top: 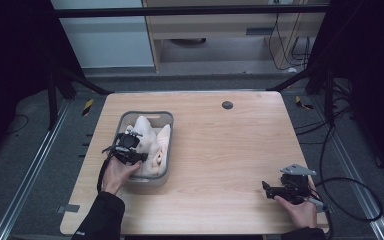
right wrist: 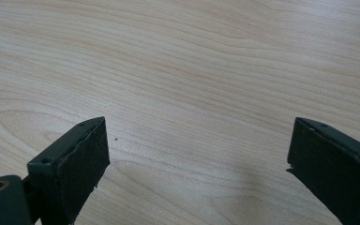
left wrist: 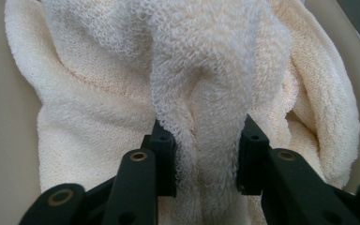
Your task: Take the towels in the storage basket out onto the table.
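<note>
A cream terry towel (top: pixel 149 131) lies bunched in a grey plastic bin (top: pixel 145 114) on the left half of the wooden table (top: pixel 220 150). My left gripper (top: pixel 128 146) is over the bin's near end. In the left gripper view a raised fold of the towel (left wrist: pixel 206 61) runs between the two black jaws, and my left gripper (left wrist: pixel 206 136) is shut on that fold. The bin's pale wall (left wrist: pixel 0 117) shows beside the cloth. My right gripper (top: pixel 267 188) rests low near the table's front right corner. In the right gripper view it (right wrist: pixel 199 145) stands wide open over bare wood.
A small dark round disc (top: pixel 227 105) sits near the table's far edge. A black cable (top: pixel 350 200) loops off the right side by my right hand. Metal rails (top: pixel 35 160) and dark stands flank the table.
</note>
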A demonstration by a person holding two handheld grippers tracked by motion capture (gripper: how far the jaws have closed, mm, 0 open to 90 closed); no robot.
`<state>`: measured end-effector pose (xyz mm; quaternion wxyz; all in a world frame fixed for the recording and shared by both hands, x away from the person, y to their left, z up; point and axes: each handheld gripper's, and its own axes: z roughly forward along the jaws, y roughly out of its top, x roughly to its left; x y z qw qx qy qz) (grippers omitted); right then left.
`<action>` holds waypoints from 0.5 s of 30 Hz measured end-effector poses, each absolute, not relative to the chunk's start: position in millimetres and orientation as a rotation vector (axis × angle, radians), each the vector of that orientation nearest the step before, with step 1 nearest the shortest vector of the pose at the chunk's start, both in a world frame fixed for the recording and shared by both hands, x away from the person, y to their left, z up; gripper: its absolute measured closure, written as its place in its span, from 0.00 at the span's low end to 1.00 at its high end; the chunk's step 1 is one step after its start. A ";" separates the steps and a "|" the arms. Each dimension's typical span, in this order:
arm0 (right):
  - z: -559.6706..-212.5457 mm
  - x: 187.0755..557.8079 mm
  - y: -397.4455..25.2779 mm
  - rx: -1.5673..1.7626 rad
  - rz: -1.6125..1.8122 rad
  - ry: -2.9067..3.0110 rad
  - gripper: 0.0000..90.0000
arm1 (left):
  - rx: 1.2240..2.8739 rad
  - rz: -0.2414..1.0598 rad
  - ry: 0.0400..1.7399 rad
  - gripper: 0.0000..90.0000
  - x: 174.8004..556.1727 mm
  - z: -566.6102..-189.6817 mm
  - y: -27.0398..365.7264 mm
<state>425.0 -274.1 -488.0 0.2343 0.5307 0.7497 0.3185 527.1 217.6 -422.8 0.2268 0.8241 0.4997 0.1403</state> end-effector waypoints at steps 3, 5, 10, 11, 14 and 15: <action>-488.1 425.3 -274.3 1.454 0.871 2.061 0.06 | 2.258 0.401 1.370 0.76 524.2 -420.7 218.0; -488.4 425.6 -274.6 1.451 0.867 2.061 0.06 | 2.241 0.402 1.364 0.78 522.3 -417.1 219.7; -488.8 425.7 -274.4 1.448 0.860 2.066 0.06 | 2.221 0.423 1.337 0.78 516.8 -401.5 226.4; -488.6 425.5 -274.3 1.451 0.862 2.067 0.07 | 2.207 0.427 1.334 0.79 515.5 -398.7 227.8; -488.8 425.9 -274.7 1.444 0.857 2.067 0.06 | 2.177 0.440 1.316 0.79 509.9 -388.4 231.4; -488.8 425.9 -274.7 1.444 0.857 2.067 0.06 | 2.177 0.440 1.316 0.79 509.9 -388.4 231.4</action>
